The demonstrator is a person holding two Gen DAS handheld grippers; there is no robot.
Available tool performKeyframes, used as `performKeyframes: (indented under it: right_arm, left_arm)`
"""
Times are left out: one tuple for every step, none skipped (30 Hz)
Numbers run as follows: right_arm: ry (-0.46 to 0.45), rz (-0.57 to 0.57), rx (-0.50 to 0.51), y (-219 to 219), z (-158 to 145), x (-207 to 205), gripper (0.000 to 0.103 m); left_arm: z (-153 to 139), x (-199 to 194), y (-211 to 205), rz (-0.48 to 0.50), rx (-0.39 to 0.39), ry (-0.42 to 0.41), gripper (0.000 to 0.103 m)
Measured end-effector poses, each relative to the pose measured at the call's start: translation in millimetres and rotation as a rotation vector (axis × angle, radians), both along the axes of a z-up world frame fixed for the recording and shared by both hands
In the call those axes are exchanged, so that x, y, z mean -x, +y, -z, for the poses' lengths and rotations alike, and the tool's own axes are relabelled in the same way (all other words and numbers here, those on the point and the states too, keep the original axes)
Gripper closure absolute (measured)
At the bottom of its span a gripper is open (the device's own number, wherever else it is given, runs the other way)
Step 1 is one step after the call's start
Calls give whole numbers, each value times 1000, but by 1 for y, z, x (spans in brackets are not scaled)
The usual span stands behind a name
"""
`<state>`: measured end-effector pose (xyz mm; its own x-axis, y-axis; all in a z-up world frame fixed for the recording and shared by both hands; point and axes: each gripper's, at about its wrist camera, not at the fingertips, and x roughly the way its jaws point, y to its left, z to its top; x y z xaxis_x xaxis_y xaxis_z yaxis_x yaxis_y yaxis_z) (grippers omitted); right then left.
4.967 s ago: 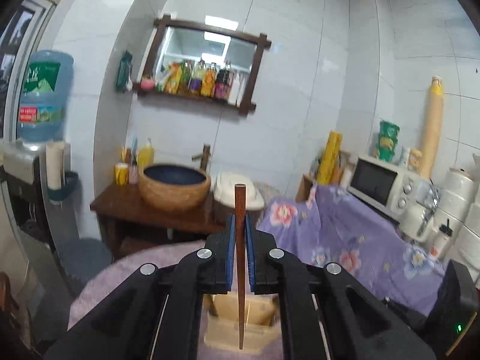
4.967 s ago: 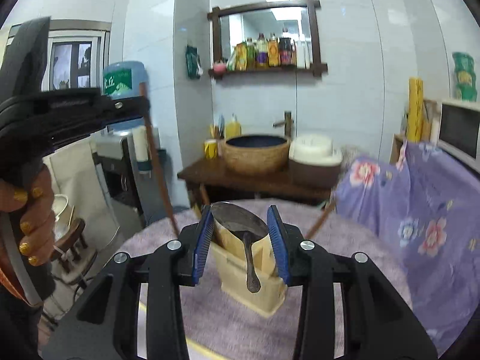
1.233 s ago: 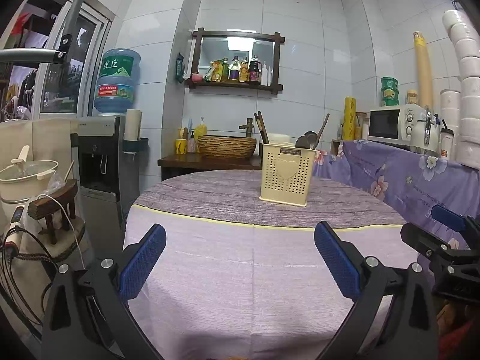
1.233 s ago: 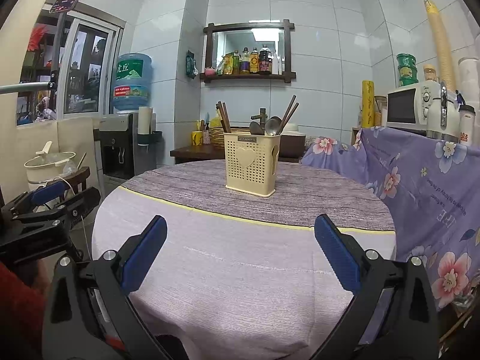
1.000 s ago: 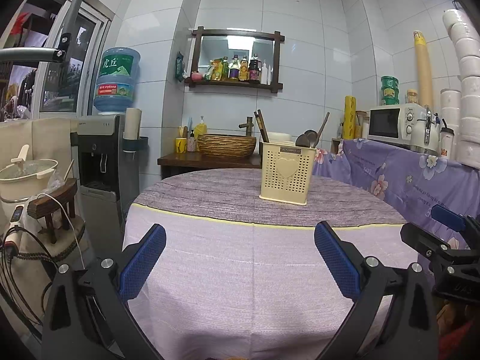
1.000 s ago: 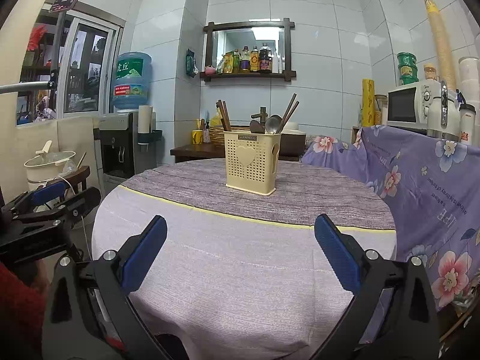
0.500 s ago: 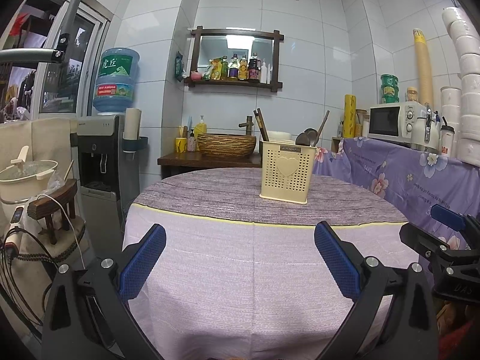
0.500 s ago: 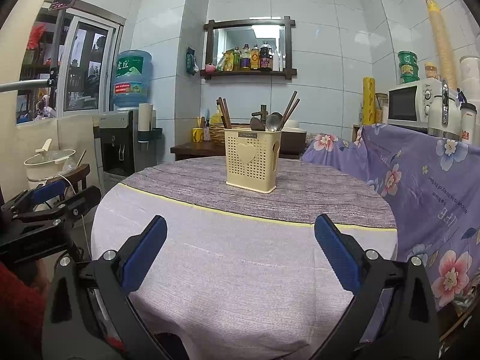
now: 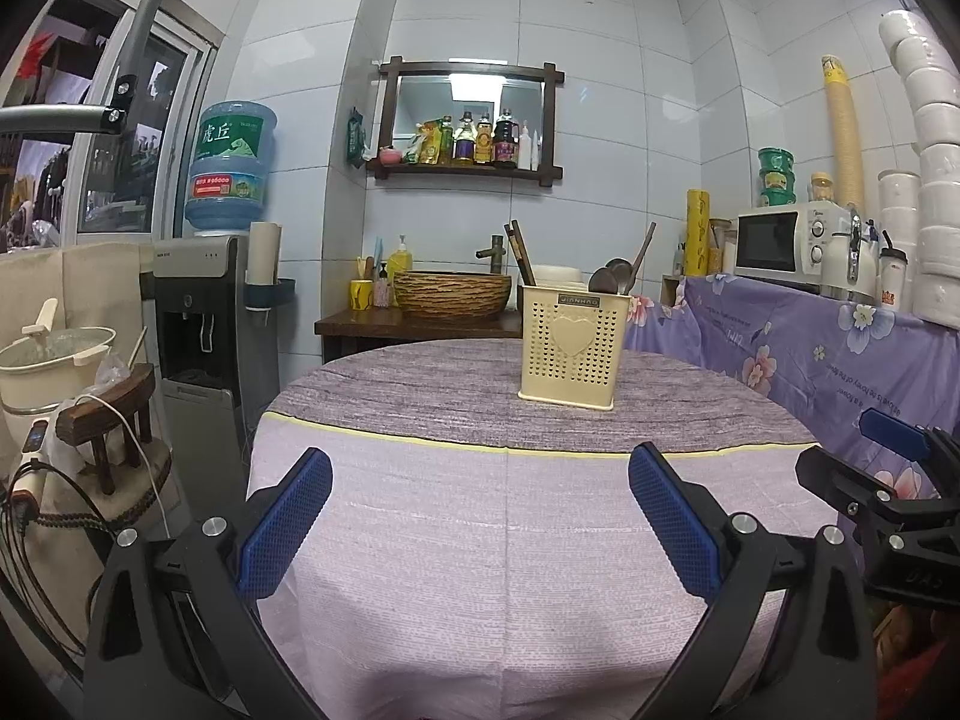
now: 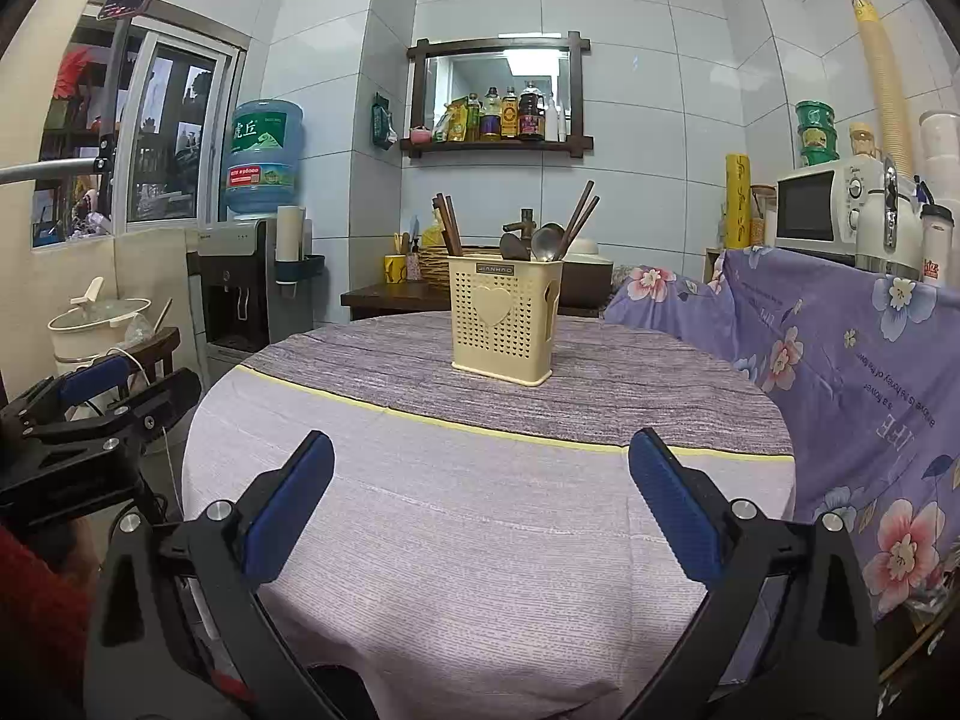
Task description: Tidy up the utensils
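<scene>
A cream perforated utensil holder [image 9: 570, 351] with a heart on its front stands on the far half of the round table [image 9: 480, 540]; it also shows in the right wrist view [image 10: 504, 321]. Brown chopsticks [image 10: 449, 225] and metal spoons [image 10: 543, 243] stick up out of it. My left gripper [image 9: 480, 516] is wide open and empty at the table's near edge. My right gripper [image 10: 480, 504] is wide open and empty, also at the near edge, to the right of the left one.
A purple floral cloth [image 10: 840, 348] covers a counter on the right, with a microwave [image 9: 792, 246] and bottles on it. A water dispenser [image 9: 222, 312] and a stool with a pot [image 9: 54, 360] stand on the left. A basin table [image 9: 444, 306] is behind.
Five seconds ago the left gripper held a chopstick over the holder and the right was at a spoon. Both have pulled back to the near edge, open and empty, steady in the last second.
</scene>
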<state>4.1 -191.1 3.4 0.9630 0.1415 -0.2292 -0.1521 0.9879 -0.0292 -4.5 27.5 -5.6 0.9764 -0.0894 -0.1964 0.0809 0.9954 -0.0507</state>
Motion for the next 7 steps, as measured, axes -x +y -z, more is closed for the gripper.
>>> performKeyframes:
  right_arm:
    - [1,0,0,0,0,0,6]
    - [1,0,0,0,0,0,6]
    - [1,-1,0,0,-1,0,6]
    - [2,-1,0,0,0,0,6]
    - [3,-2,0,0,1,0,6]
    - [3,-2,0,-1,1,0,6]
    - [3,-2,0,-1,1,0,6]
  left_arm:
    - [0,0,1,1,0,2,5]
    - [0,0,1,1,-1,4,5]
    - [0,0,2,2,-1,6,5]
    - [0,0,2,2,-1,5,5]
    - [0,0,2,2,-1,6,5]
    - [0,0,2,2,-2,7,5]
    - [0,0,2,3,-2,6,5]
